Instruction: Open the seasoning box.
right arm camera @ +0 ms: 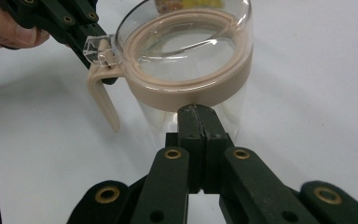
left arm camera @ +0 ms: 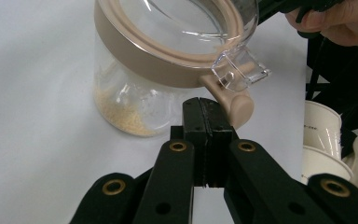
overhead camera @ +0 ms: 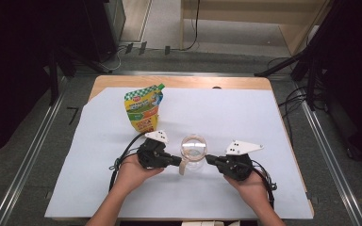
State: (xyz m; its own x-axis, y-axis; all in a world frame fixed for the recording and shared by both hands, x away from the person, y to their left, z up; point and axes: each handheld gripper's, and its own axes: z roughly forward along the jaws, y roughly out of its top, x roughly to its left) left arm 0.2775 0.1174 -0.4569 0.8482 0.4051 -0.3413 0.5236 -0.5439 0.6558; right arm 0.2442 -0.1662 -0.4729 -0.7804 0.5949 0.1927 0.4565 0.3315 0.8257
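Observation:
A clear glass jar (overhead camera: pixel 193 149) with a beige collar and a clear lid stands mid-table on the white sheet (overhead camera: pixel 245 117). A thin layer of pale grains (left arm camera: pixel 121 116) lies at its bottom. My left gripper (overhead camera: pixel 178 162) comes from the left. Its jaws are shut on nothing, and its tips (left arm camera: pixel 207 105) sit right by the beige latch lever (left arm camera: pixel 237 106) that hangs from the lid's clear clasp. My right gripper (overhead camera: pixel 208 158) comes from the right, also shut on nothing. Its tips (right arm camera: pixel 198 112) are against the jar wall just under the collar (right arm camera: pixel 191 93).
A yellow and green stand-up pouch (overhead camera: pixel 143 109) stands behind and left of the jar. Stacked white paper cups (left arm camera: pixel 321 144) sit off the near table edge. The wooden table (overhead camera: pixel 179 82) drops off on all sides, with cables and stands on the floor around it.

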